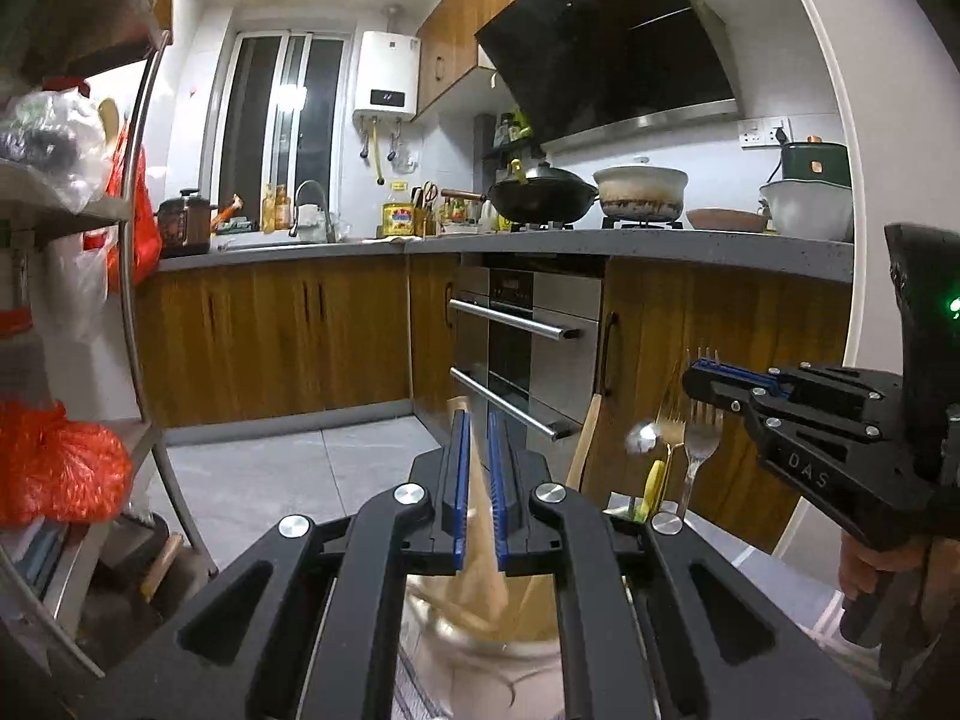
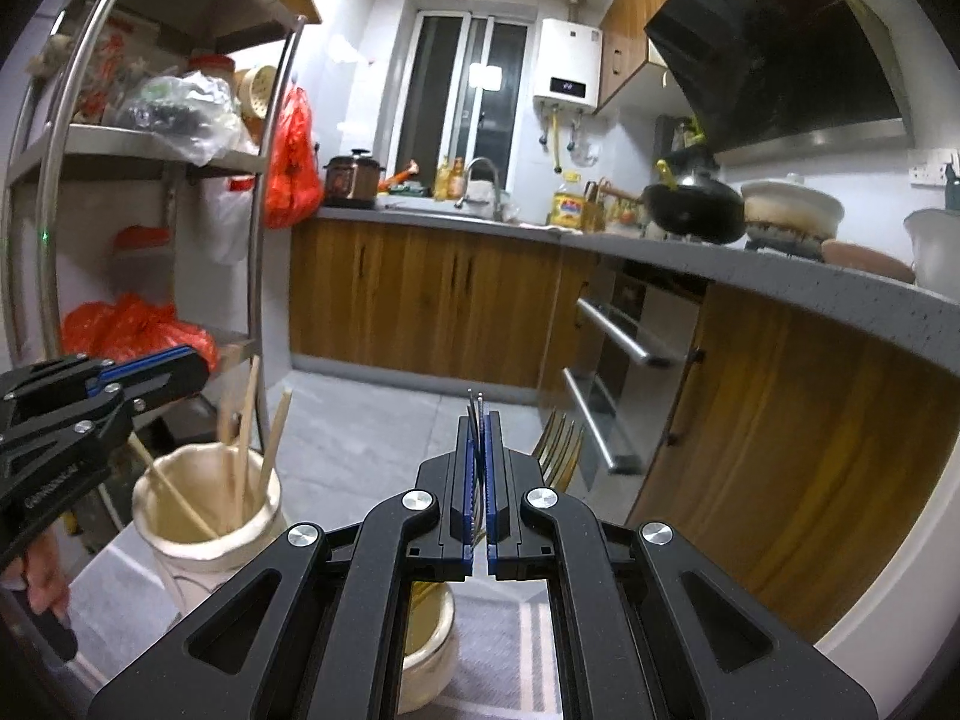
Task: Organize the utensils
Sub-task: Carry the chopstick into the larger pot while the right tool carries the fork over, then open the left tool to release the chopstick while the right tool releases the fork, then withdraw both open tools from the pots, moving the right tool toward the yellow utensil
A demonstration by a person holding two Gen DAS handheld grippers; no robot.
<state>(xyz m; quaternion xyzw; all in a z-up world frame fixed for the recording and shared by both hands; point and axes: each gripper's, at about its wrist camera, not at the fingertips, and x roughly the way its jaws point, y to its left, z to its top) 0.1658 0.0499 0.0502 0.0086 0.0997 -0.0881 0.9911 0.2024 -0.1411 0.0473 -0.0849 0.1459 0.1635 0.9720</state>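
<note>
My left gripper (image 1: 478,432) is shut on a pale wooden utensil (image 1: 474,516) and holds it above a cream ceramic holder (image 1: 480,660). That holder (image 2: 204,516) shows in the right wrist view with several chopsticks (image 2: 243,450) in it, the left gripper (image 2: 180,363) above it. My right gripper (image 2: 479,438) is shut on a silver fork (image 2: 477,420), held upright above a second cream holder (image 2: 429,648). In the left wrist view the right gripper (image 1: 699,375) grips the fork (image 1: 702,438) above a holder hidden by my own gripper. A gold fork (image 2: 561,447), a spoon (image 1: 642,438) and a wooden spatula (image 1: 585,444) stand there.
Both holders stand on a striped mat (image 2: 510,660). A metal shelf rack (image 2: 150,150) with red bags stands to the left. Wooden cabinets and an oven (image 1: 522,348) lie ahead under a grey countertop (image 1: 660,243) with a wok and pots.
</note>
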